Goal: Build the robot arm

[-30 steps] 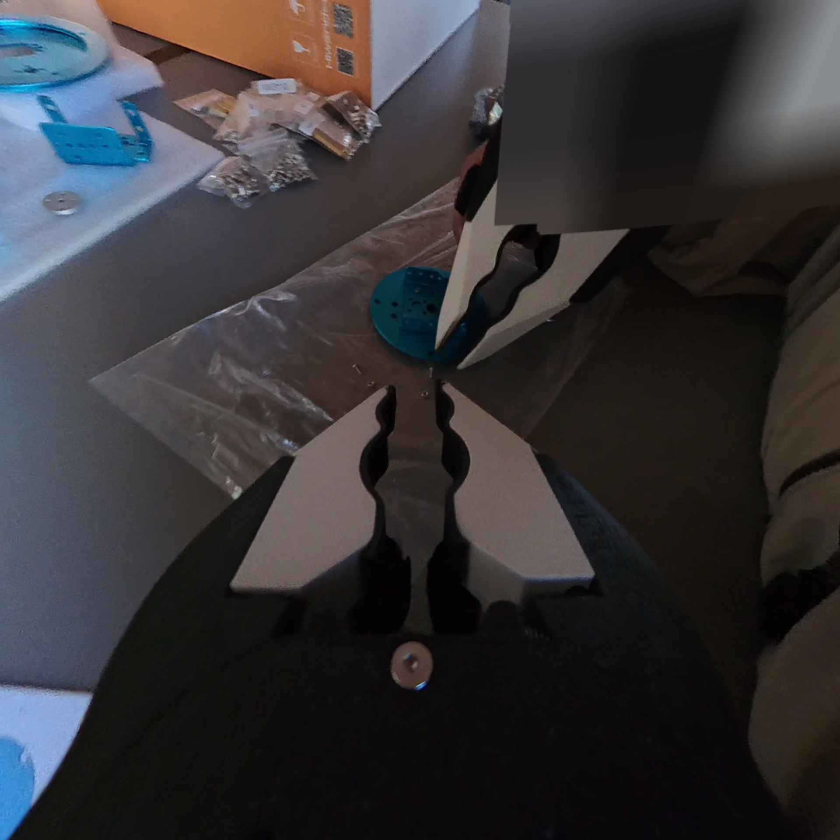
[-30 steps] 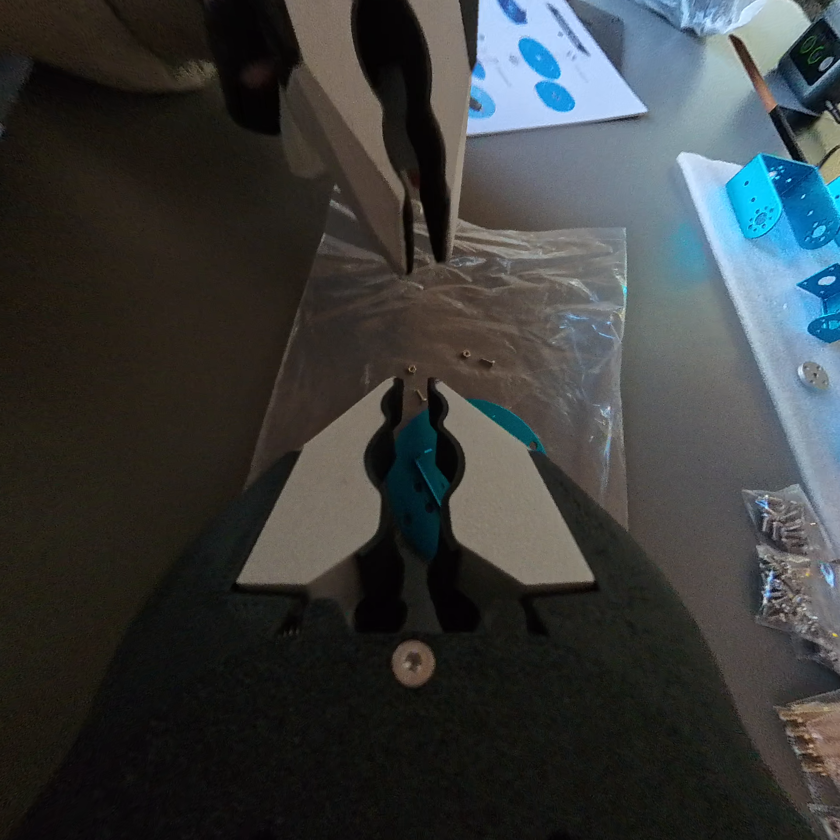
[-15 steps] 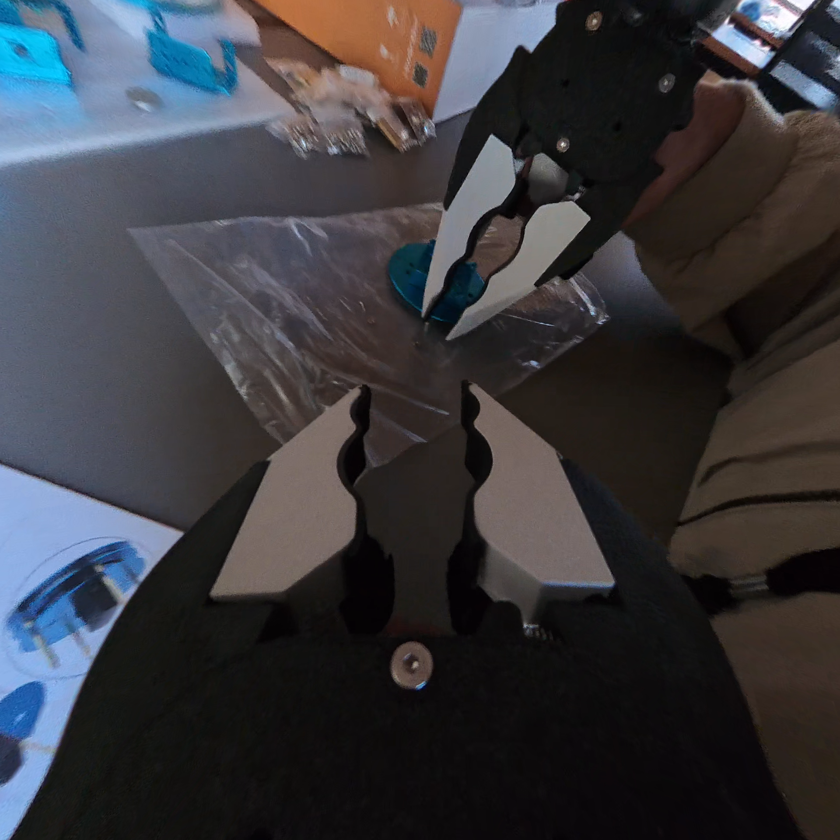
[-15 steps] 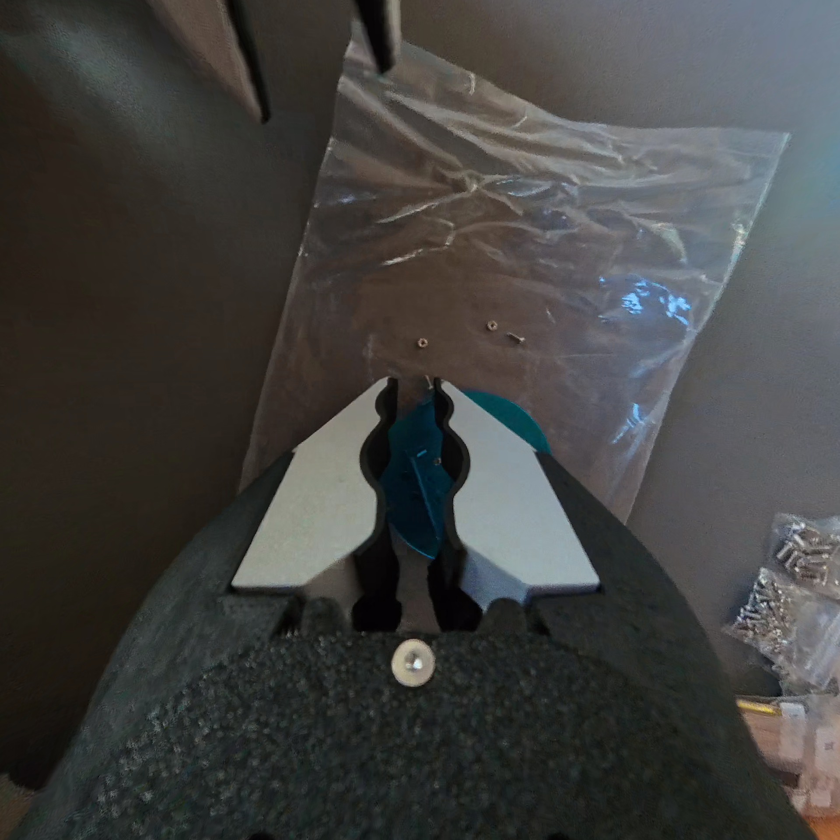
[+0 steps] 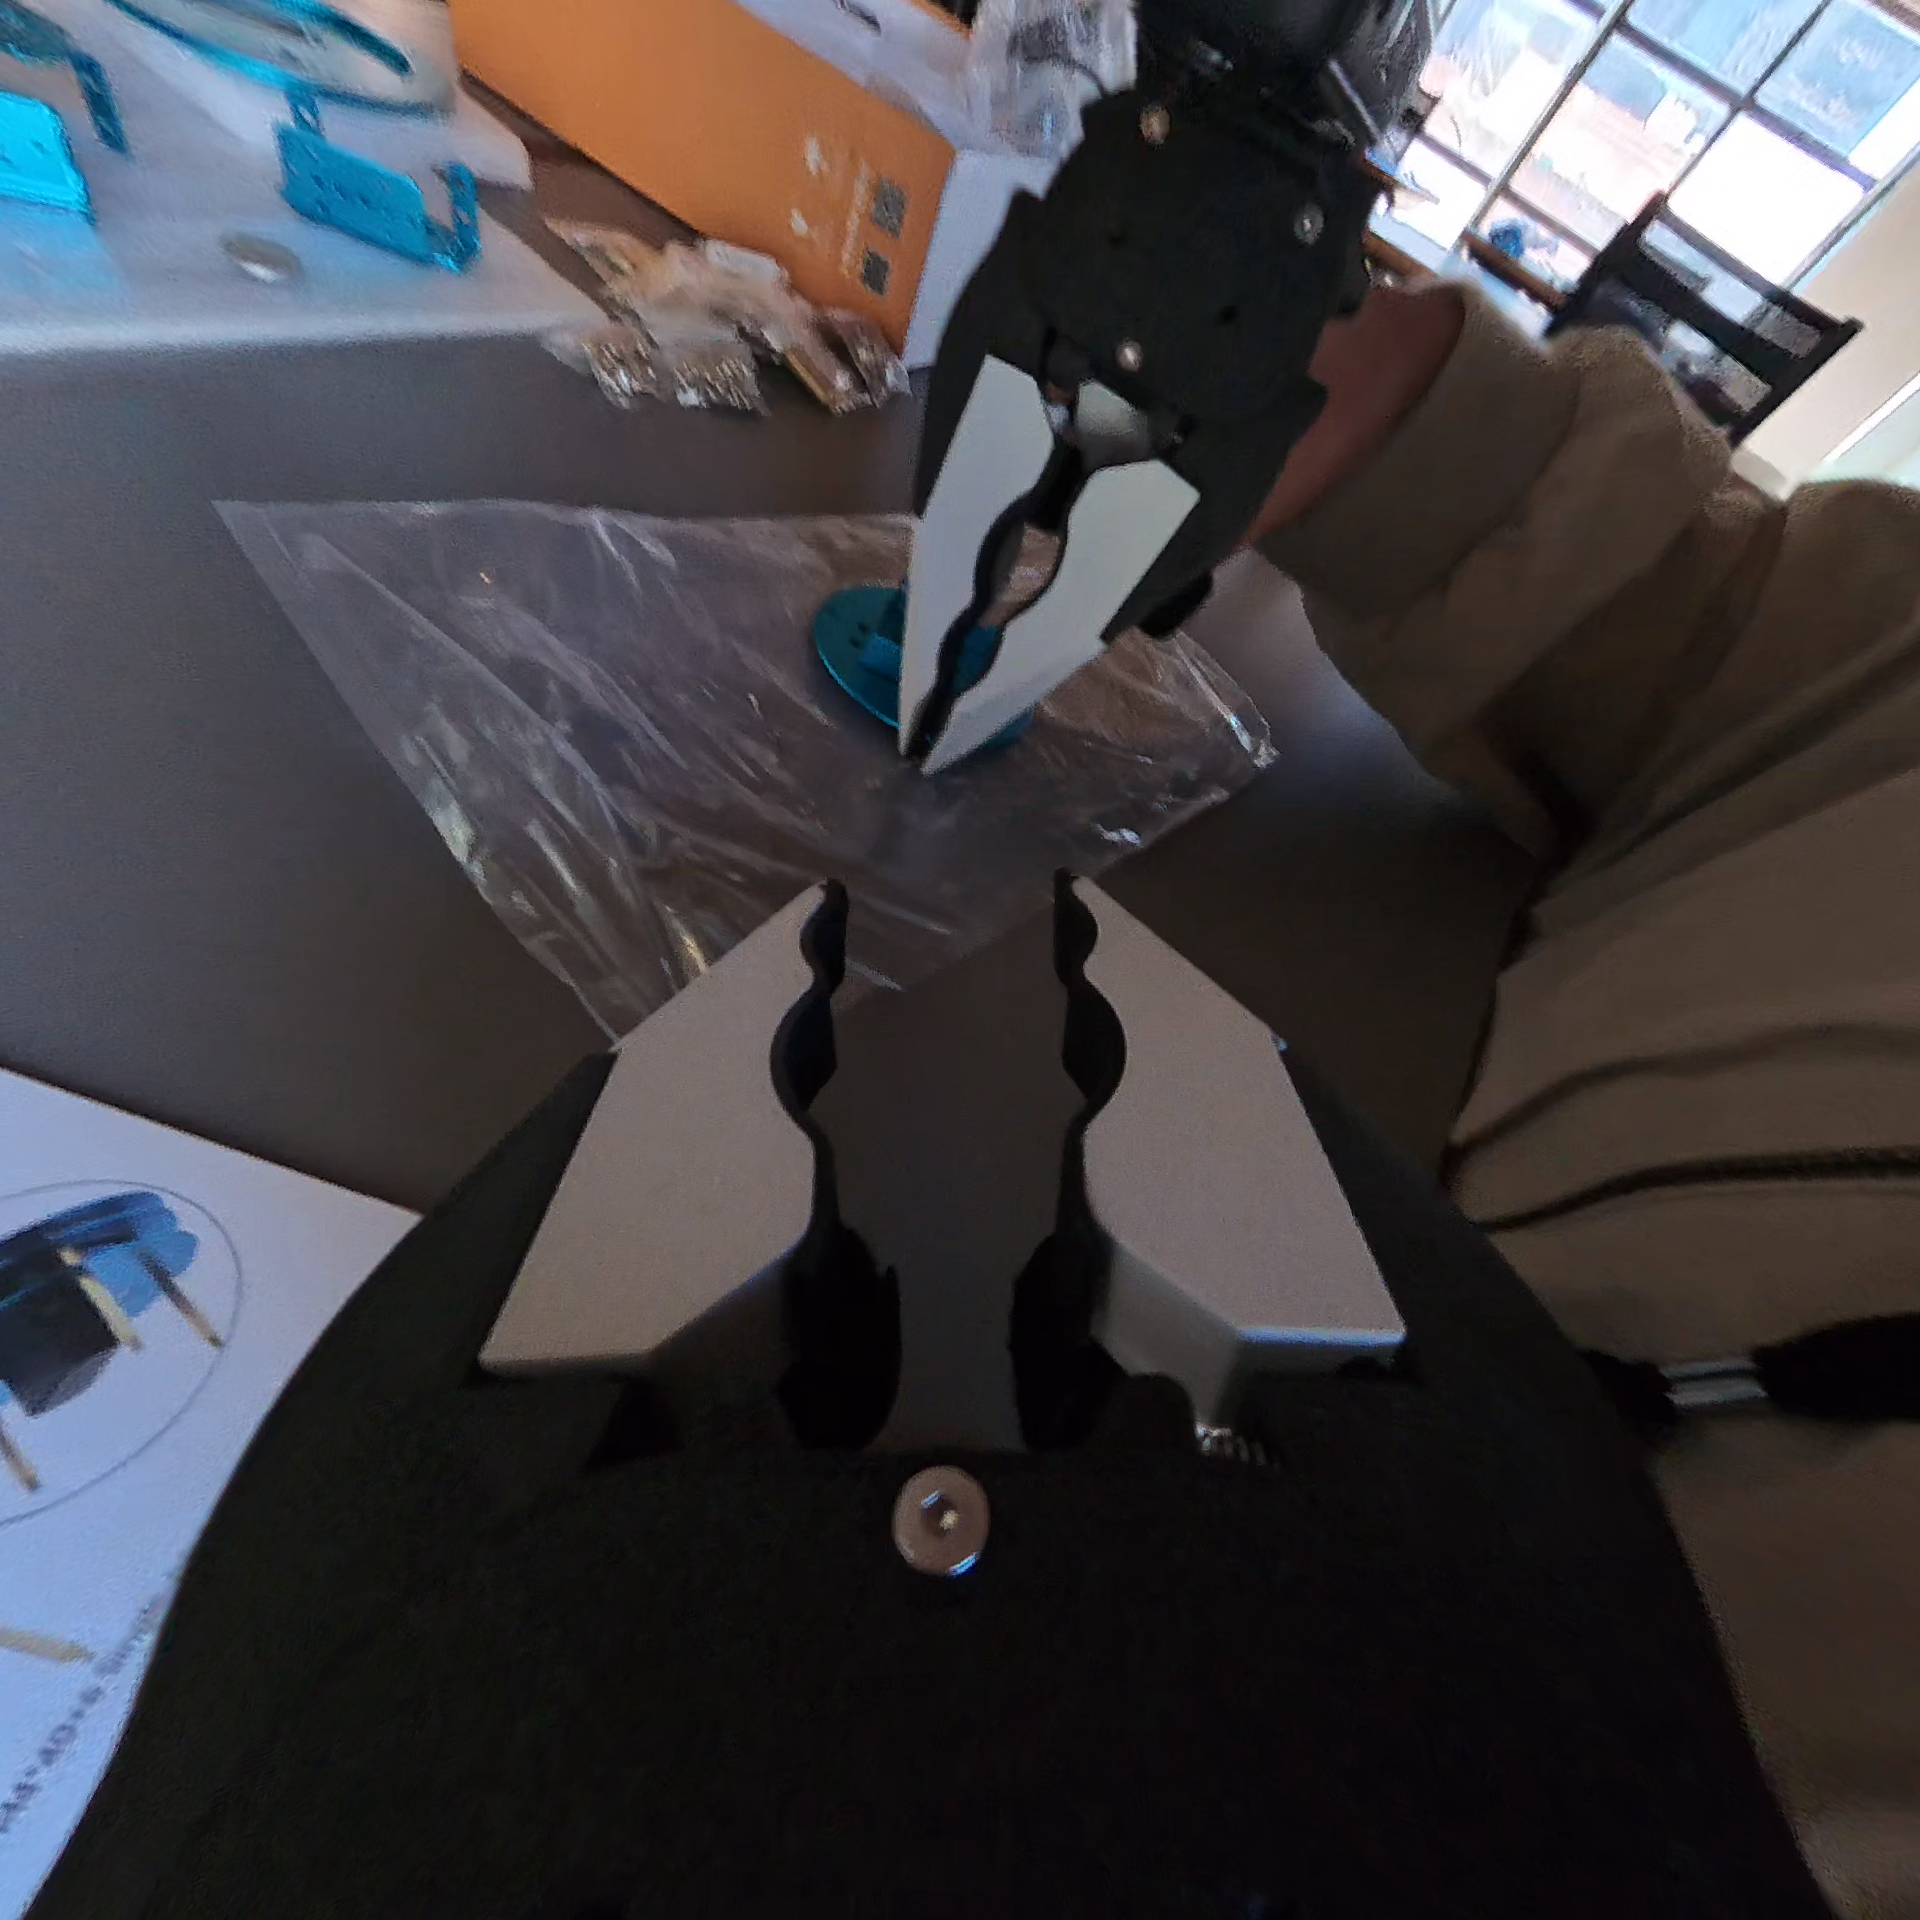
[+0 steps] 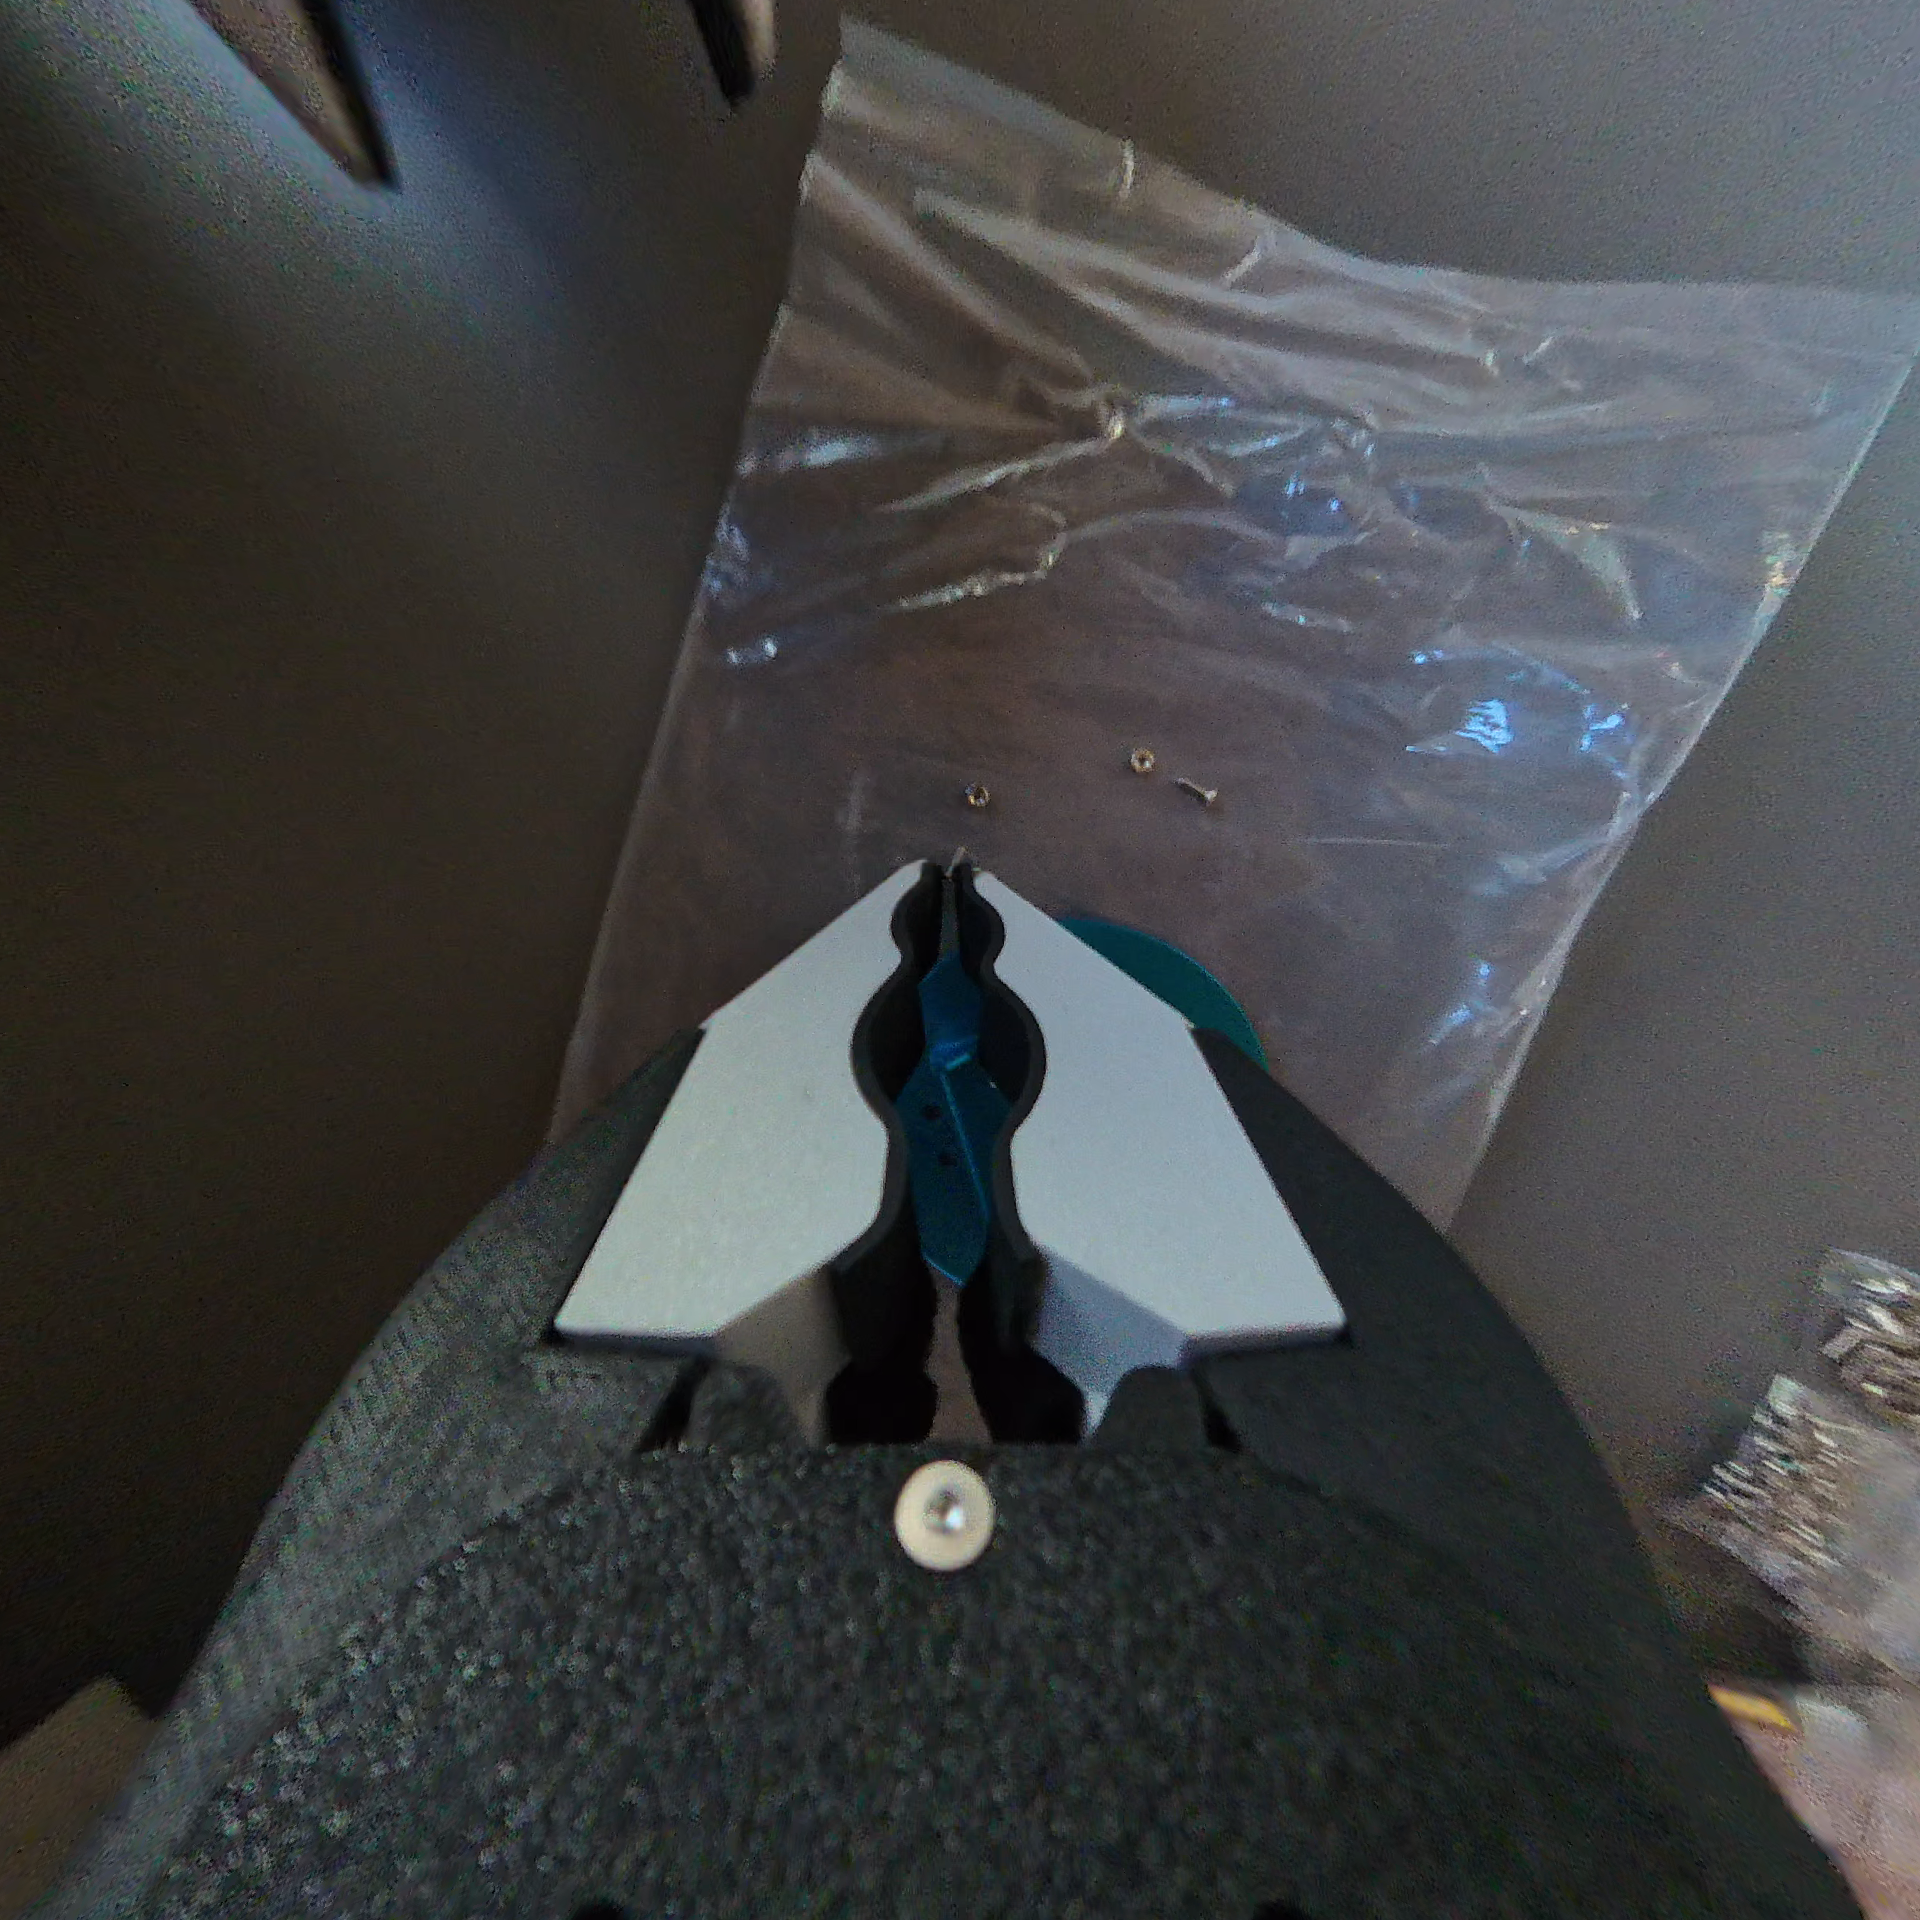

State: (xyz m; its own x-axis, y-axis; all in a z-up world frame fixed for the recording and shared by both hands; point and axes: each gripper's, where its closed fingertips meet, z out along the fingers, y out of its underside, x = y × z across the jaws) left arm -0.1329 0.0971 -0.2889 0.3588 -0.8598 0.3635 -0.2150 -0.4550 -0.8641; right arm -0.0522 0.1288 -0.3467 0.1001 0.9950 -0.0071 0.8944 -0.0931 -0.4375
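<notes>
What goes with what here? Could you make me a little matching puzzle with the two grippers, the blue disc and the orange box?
Things:
1. left gripper
2. right gripper
3. blue disc
4. orange box

States or places:
A. fingers closed at the tips
B. behind the screw packets
C. fingers apart
D. on or in the clear bag

Pairs: 1-C, 2-A, 3-D, 4-B

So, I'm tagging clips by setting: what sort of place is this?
Likely a home table used for kit assembly: blue metal brackets, bagged screws and a printed instruction sheet, with a beige sofa alongside.
</notes>
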